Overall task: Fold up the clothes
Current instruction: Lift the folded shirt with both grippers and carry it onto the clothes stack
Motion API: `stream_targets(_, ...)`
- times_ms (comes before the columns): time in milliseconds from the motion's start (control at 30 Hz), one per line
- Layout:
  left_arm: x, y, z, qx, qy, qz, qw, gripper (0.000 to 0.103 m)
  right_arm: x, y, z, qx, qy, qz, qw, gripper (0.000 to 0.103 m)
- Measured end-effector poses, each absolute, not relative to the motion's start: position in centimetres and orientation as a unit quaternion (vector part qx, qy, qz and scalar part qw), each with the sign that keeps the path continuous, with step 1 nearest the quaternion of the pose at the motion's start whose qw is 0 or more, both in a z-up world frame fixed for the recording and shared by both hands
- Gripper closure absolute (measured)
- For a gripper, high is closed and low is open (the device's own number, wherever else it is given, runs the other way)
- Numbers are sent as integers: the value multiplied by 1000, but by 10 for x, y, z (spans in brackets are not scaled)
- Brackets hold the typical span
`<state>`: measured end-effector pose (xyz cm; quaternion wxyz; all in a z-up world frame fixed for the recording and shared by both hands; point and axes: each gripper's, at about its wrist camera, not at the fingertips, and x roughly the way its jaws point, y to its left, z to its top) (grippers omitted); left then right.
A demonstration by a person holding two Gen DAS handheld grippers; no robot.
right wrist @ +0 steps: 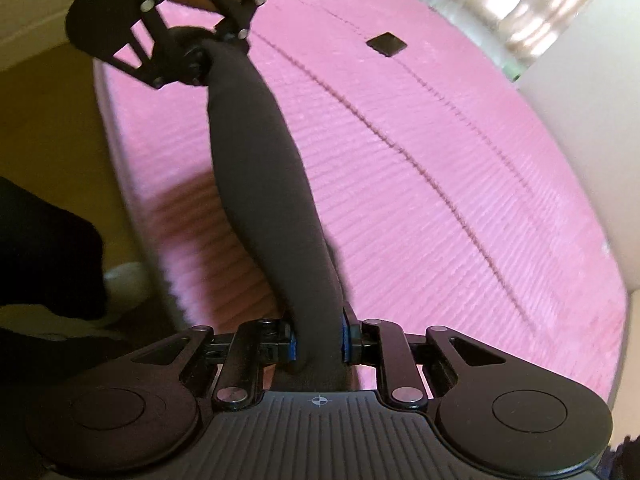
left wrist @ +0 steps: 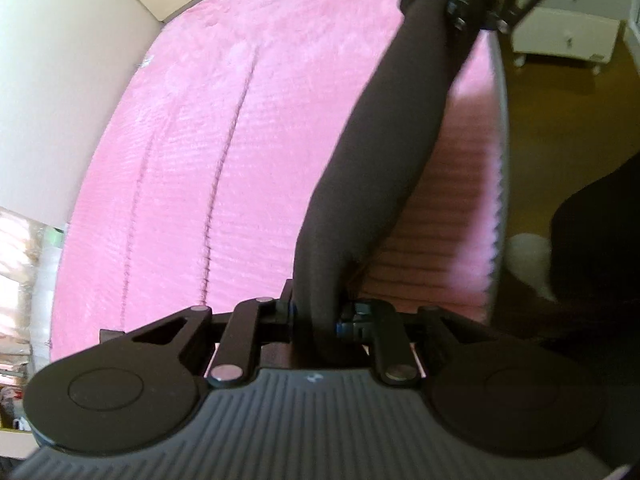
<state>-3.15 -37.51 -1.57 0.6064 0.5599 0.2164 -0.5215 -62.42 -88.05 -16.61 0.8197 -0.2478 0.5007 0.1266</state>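
I hold a dark garment [left wrist: 376,152] stretched like a thick rope between my two tools: my left hand-held gripper [left wrist: 316,320] is clamped on one end and my right hand-held gripper [right wrist: 318,344] is clamped on the other, each visible far off in the other's view. The cloth hangs in the air above the pink bed cover [right wrist: 440,184], near the bed's edge beside the brown floor [right wrist: 44,128]. A small dark square [right wrist: 386,44] lies farther off on the cover.

Home bedroom: bed w/ pink ribbed cover [left wrist: 224,128], white wheeled cabinet [left wrist: 568,28] beyond bed, curtained window [right wrist: 532,4] behind it.
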Motion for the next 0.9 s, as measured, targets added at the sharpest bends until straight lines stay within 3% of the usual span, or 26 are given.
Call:
stream_targets(167,-32,-397,41,563,222,-532,592,89,-628,-897,-114,-205,504,116,831,85)
stream_targets(400,-19,-437,79,538,198,-550,607,89,-615,-928,-71,-194,496,44,845,86)
stream_targets(633,7,-503,136,501,88,-620,597,89,-621,-968,-4,-213,480,-79,847,86)
stream_targets(900,-18,-640,226,470,-56,-677,563,89,-679,-1072,85,-200,445,-217,845,86)
